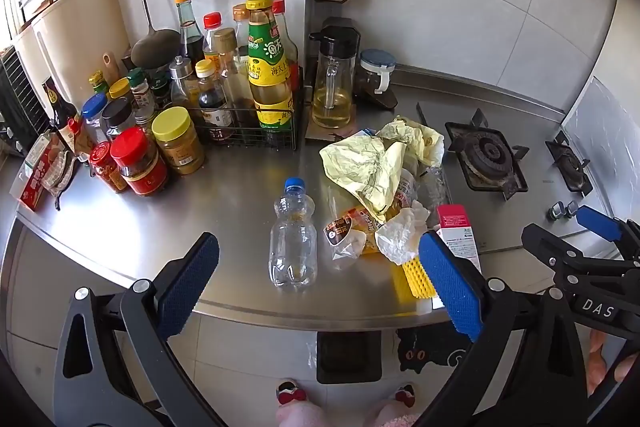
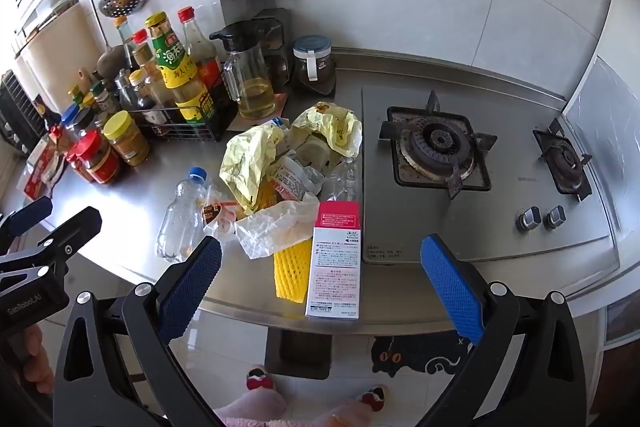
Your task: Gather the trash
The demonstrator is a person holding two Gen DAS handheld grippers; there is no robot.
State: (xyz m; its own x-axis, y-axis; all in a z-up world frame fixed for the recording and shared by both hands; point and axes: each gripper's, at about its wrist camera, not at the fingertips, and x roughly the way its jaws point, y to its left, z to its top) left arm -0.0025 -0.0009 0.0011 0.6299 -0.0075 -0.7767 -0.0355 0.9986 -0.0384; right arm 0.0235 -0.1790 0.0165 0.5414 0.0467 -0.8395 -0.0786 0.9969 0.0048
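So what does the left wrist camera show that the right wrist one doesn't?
Only the left view shows the right tool from the side. Only the right view shows the whole pink and white box, both stove knobs clearly, and the left tool. Both show the open fingers, bottle, yellow bags, sauce bottles and burners.

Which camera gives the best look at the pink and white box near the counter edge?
The right wrist view: the pink and white box lies fully visible, its printed face toward the camera. In the left wrist view, the left gripper's blue finger covers its lower part.
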